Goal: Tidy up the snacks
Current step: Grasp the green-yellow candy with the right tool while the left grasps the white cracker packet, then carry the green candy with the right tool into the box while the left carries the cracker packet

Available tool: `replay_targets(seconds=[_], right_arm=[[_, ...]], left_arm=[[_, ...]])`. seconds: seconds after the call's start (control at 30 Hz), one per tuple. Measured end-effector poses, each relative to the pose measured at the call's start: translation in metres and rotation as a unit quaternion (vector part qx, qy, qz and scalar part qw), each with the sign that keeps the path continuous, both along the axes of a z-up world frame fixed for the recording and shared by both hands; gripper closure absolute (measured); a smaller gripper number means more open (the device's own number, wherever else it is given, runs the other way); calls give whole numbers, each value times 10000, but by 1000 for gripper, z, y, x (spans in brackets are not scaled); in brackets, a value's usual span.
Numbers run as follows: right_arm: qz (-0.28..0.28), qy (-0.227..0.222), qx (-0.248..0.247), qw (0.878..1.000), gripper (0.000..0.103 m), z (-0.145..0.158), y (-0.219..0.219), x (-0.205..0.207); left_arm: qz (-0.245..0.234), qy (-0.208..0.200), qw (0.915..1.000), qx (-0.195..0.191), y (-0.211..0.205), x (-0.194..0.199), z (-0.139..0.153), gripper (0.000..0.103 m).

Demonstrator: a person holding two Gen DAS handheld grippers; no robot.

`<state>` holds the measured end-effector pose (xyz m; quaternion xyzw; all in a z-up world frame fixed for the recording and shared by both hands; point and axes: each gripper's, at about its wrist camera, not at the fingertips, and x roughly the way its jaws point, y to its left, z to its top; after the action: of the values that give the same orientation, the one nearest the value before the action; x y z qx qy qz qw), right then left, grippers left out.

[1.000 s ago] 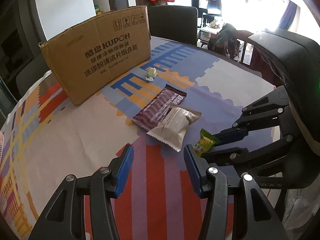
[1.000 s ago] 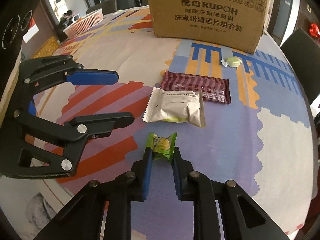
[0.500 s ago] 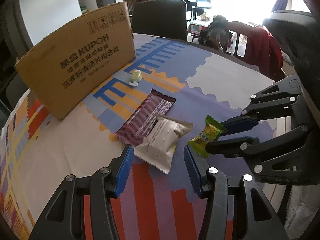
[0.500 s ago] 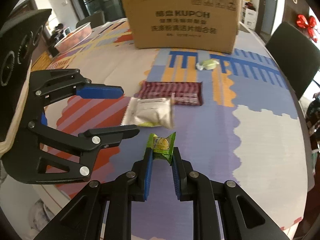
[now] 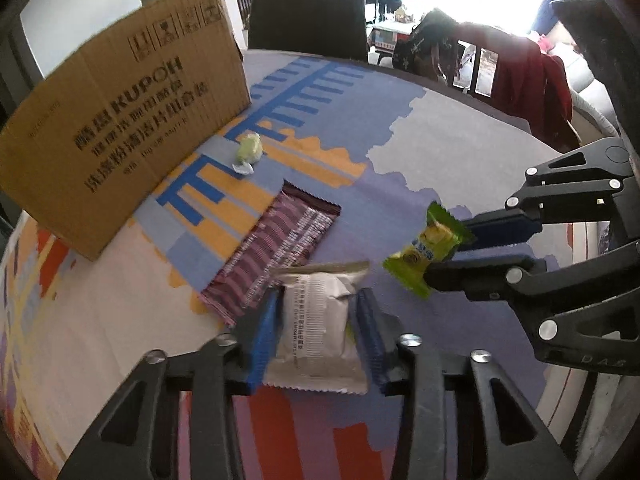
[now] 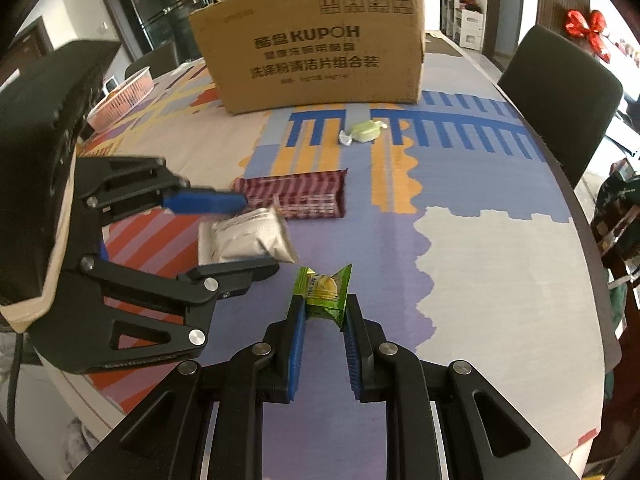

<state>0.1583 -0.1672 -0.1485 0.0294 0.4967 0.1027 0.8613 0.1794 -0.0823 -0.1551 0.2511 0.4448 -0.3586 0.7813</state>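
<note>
Left wrist view: a white snack pouch point(image 5: 316, 332) with grey print lies flat on the patterned tabletop point(image 5: 440, 128), its far end overlapping a maroon striped bar wrapper point(image 5: 276, 248); the left gripper point(image 5: 316, 320) has its blue pads on either side of the pouch and its jaws are closing, the pads at the pouch's edges, though firm pressure cannot be told; to the right, the right gripper point(image 5: 448, 256) pinches a small green packet point(image 5: 426, 250) held above the cloth; a pale green wrapped candy point(image 5: 248, 152) lies farther off, just in front of a tall cardboard box point(image 5: 120, 128); a dark chair point(image 5: 308, 12) stands behind the tabletop.

Right wrist view: the green packet point(image 6: 325, 290), crinkled with yellow print, sits clamped between the right gripper's point(image 6: 324, 316) narrowly set blue pads; at left the left gripper point(image 6: 232, 232) straddles the white pouch point(image 6: 244, 236), which looks blurred; the maroon wrapper point(image 6: 296, 196) lies just beyond it, the candy point(image 6: 366, 130) near the box point(image 6: 312, 52); a pink basket point(image 6: 120, 96) rests at the far left edge.
</note>
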Motion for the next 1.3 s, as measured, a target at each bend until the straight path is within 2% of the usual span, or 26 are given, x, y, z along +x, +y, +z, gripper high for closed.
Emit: replay_targets(seconds=[0.17,0.43,0.8,1.07,1.3], right_arm=[[-36,-30,46,10000,83,0,-4,0],[-52,-122,168,9998,83,5,-9,1],[-52,-472,297,9984,83,28,-16,13],[-61,-1100,320,9934,83,69,-16,31],[-9,-1603,396,9863,83,105,-13,43]], left_arm=[[340,225,9990,-164,3,0,0,70],[1104,117,9930,-409,11,-5,15,72],[2109,-101,9732,-914,30,4,52,72],[2520,-540,9578,-1277,46,13,95,72],[2600,-1001,9477,-1558,53,20,137,72]])
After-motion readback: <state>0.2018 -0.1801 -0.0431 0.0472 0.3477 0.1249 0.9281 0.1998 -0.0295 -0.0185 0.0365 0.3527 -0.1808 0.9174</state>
